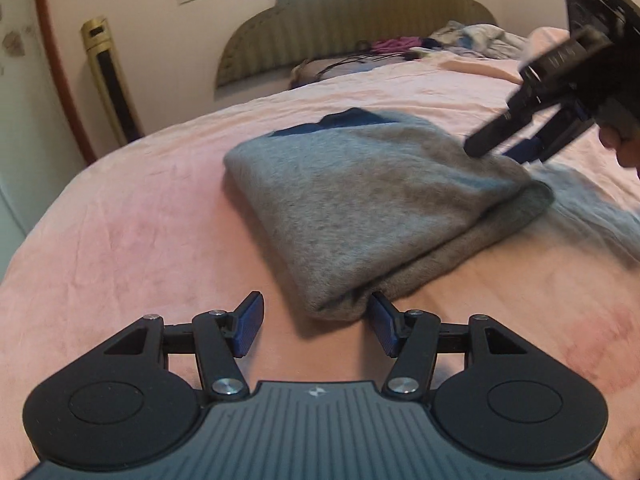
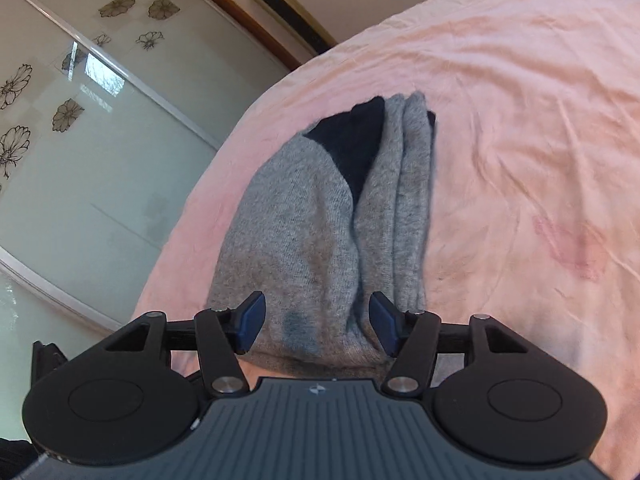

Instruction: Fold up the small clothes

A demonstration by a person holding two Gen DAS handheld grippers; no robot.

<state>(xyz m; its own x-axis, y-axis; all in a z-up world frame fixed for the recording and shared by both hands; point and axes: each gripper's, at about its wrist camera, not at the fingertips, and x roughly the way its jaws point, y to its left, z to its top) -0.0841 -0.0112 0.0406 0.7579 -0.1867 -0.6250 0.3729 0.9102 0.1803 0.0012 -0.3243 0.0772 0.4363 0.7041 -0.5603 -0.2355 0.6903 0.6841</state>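
Observation:
A grey knitted garment (image 1: 360, 200) with a dark navy patch lies folded on the pink bed sheet (image 1: 120, 240). My left gripper (image 1: 316, 312) is open just above the sheet, at the garment's near corner; that corner lies in front of the blue right pad (image 1: 384, 328), which does not press on it. In the right wrist view the same garment (image 2: 312, 240) shows stacked folds along its right side. My right gripper (image 2: 316, 312) hangs open over its near end, with nothing clamped. In the left wrist view the right gripper (image 1: 500, 148) sits at the garment's far right edge.
A pile of loose clothes (image 1: 472, 40) lies by the padded headboard (image 1: 360, 20). A gold tower fan (image 1: 108, 80) stands beside the bed. A glass sliding door with flower prints (image 2: 80, 160) lies beyond the bed's edge. Part of a hand (image 1: 628, 148) holds the right gripper.

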